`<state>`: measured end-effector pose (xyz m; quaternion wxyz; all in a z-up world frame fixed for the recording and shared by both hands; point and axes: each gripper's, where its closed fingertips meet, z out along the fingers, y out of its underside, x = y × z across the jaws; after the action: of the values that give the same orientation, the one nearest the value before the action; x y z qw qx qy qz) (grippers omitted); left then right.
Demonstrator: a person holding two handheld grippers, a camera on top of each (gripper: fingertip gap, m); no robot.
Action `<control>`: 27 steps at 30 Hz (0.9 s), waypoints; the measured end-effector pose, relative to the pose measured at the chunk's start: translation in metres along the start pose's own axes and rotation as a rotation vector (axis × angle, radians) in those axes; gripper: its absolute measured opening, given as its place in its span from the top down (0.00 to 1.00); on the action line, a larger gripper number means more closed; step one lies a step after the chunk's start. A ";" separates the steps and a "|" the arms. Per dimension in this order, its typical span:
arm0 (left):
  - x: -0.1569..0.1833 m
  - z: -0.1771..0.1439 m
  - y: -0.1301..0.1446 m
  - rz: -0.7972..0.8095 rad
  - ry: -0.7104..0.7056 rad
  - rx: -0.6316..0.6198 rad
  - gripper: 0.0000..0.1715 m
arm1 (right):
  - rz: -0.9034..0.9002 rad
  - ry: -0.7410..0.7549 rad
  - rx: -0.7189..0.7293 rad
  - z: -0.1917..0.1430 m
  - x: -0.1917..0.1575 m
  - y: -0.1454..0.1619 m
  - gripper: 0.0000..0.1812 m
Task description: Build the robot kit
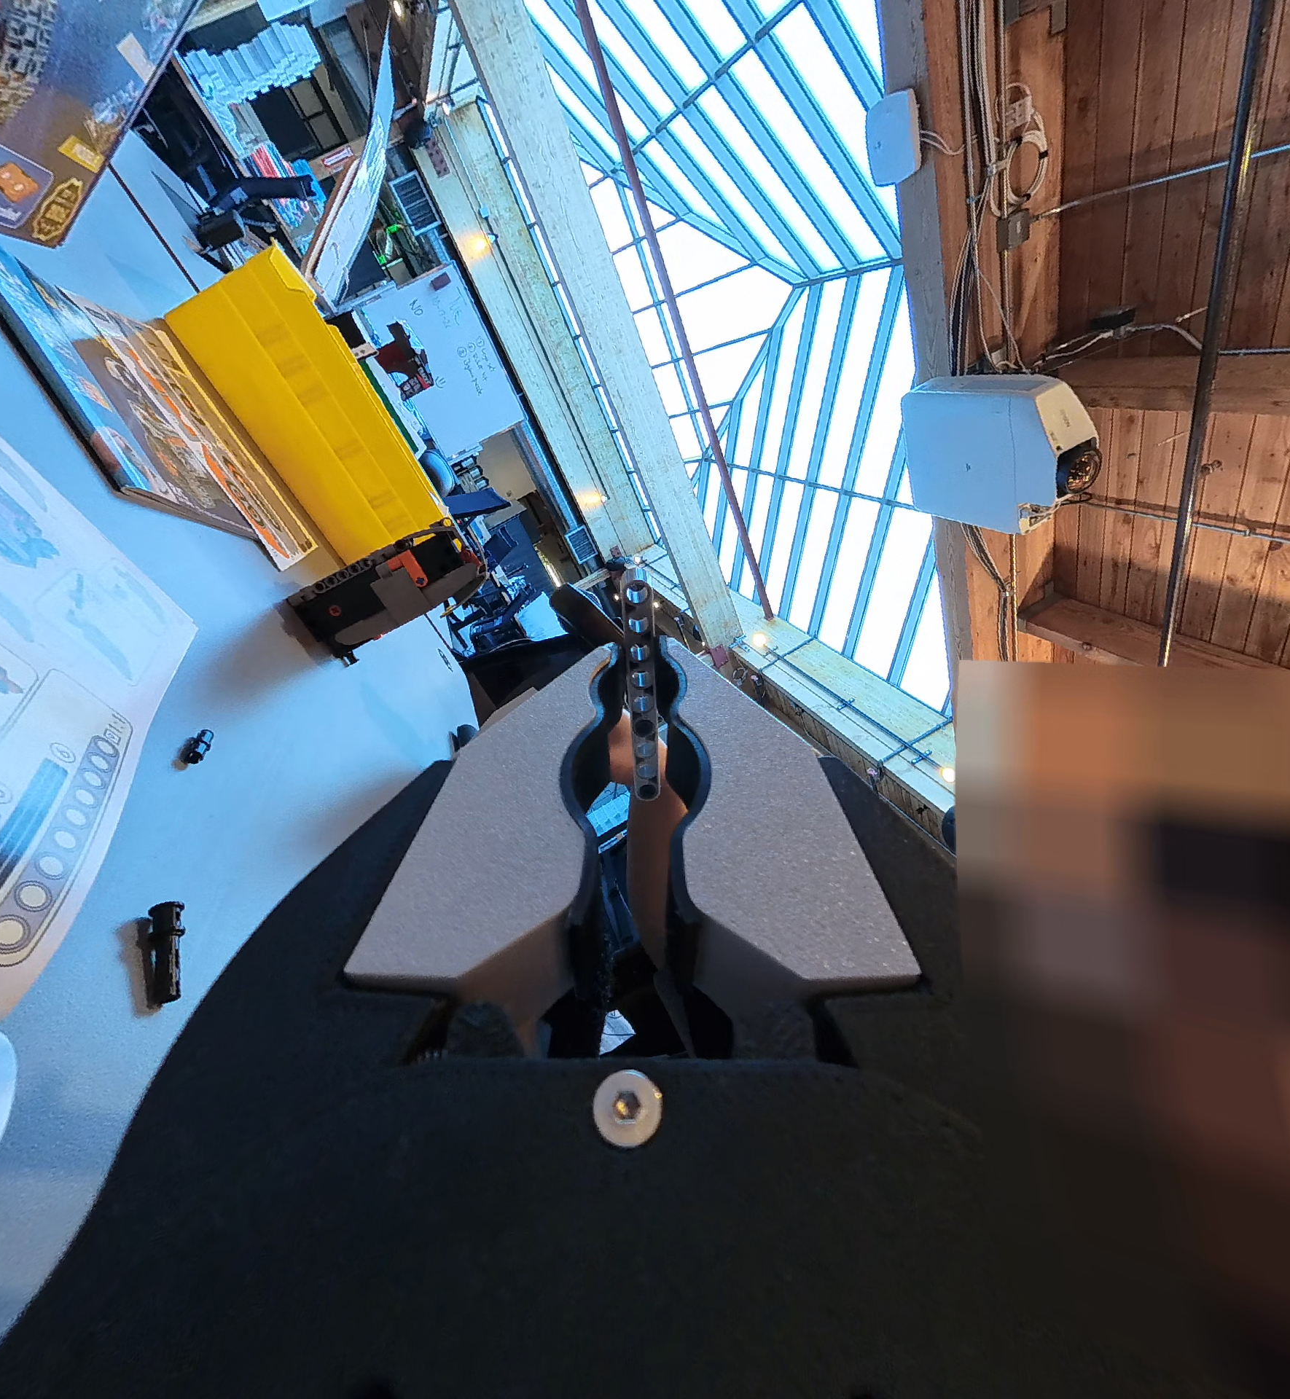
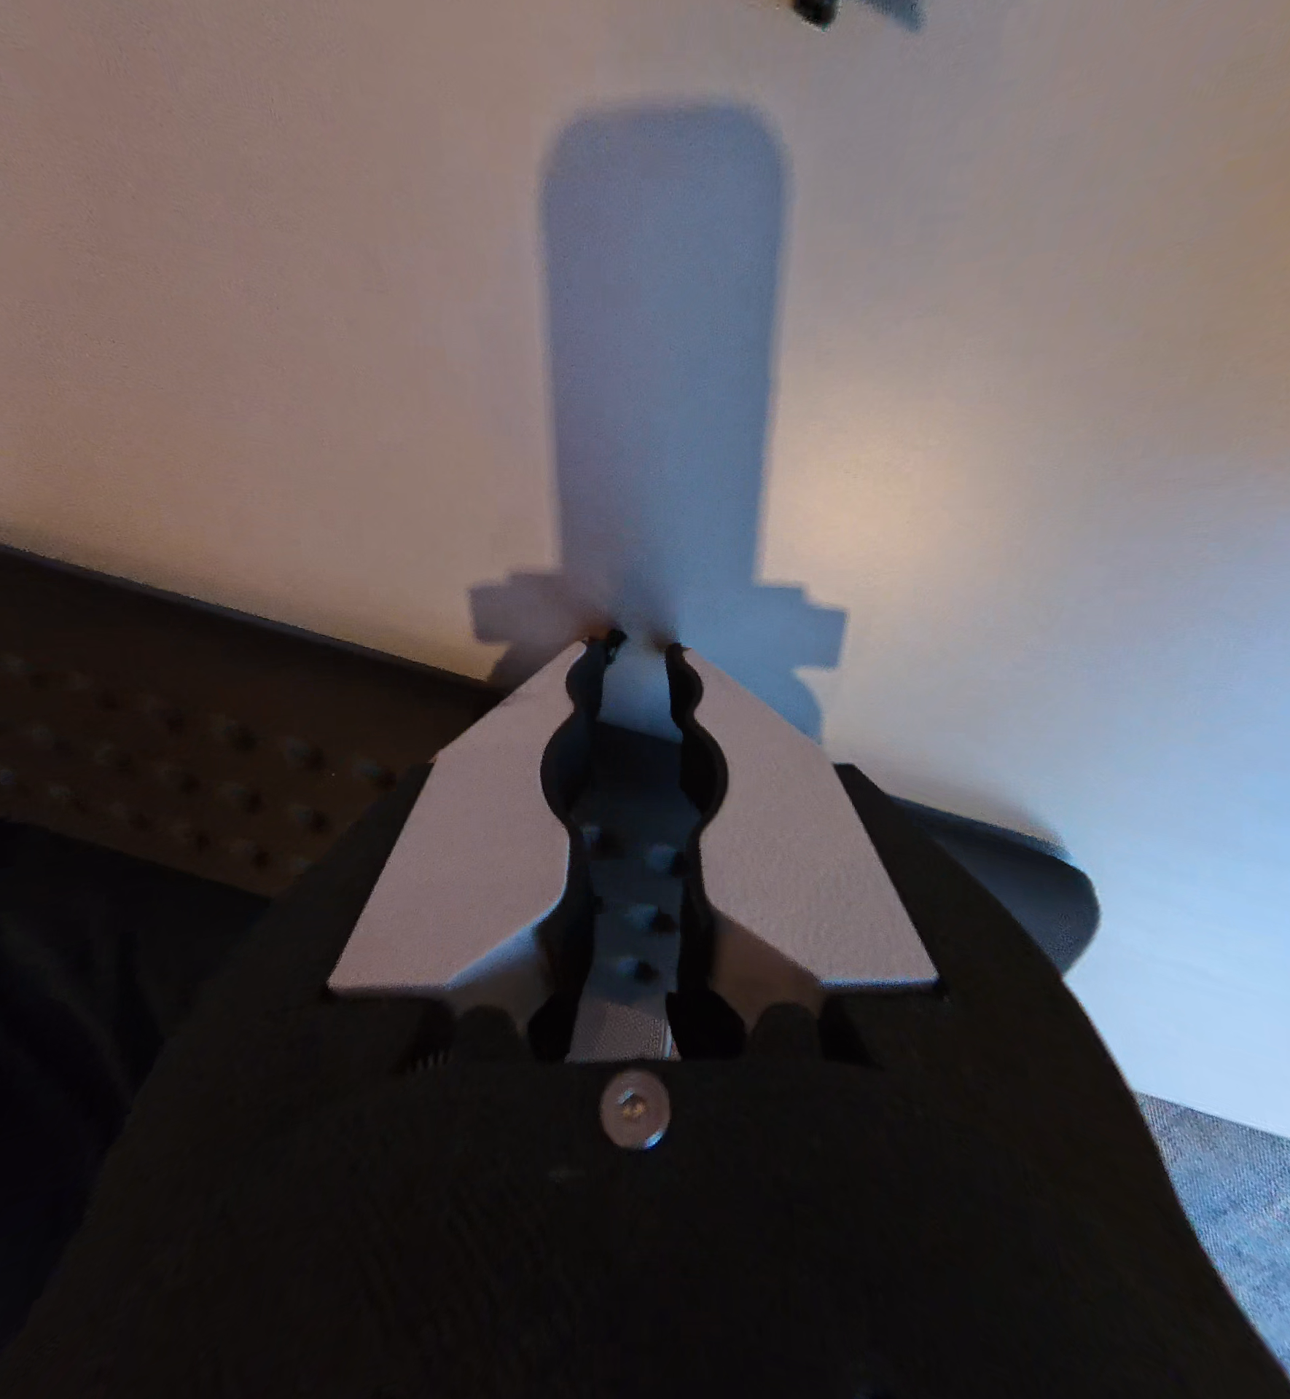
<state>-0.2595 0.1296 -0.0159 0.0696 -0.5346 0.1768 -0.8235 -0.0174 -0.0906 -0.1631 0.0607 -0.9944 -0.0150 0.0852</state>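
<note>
The left gripper [image 1: 636, 666] is lifted up toward the roof windows, squeezing a long grey plastic beam with a row of round holes [image 1: 642, 696]. The beam sticks out past the fingertips.

On the white table [image 1: 263, 757] lie two small black plastic pins [image 1: 165, 952] [image 1: 197, 746], an open paper booklet of building pictures [image 1: 44, 681], a yellow plastic bin [image 1: 301, 401] and a half-built black, grey and orange brick model [image 1: 384, 590]. The beam is not joined to the model yet.

The right gripper [image 2: 640, 643] points down near the table's edge. Its jaws are a little apart and look empty, though something tiny and dark sits at one tip.
</note>
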 end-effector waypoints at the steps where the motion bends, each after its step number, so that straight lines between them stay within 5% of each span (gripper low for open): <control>1: 0.000 0.000 0.000 0.000 -0.001 -0.001 0.98 | -0.008 0.005 0.001 0.001 -0.001 -0.001 0.92; 10: 0.001 -0.001 -0.001 0.005 0.002 0.001 0.98 | -0.077 0.054 -0.033 0.004 -0.005 0.000 0.98; 19: -0.001 0.001 0.002 0.002 -0.003 -0.011 0.98 | -0.584 0.031 0.110 -0.019 -0.007 -0.010 0.94; 27: -0.004 0.000 0.002 0.002 -0.022 -0.008 0.98 | -0.104 -0.126 0.126 -0.006 -0.005 -0.016 0.96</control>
<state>-0.2584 0.1294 -0.0199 0.0702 -0.5435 0.1801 -0.8168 -0.0220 -0.0751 -0.1547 0.1262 -0.9792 -0.0651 0.1450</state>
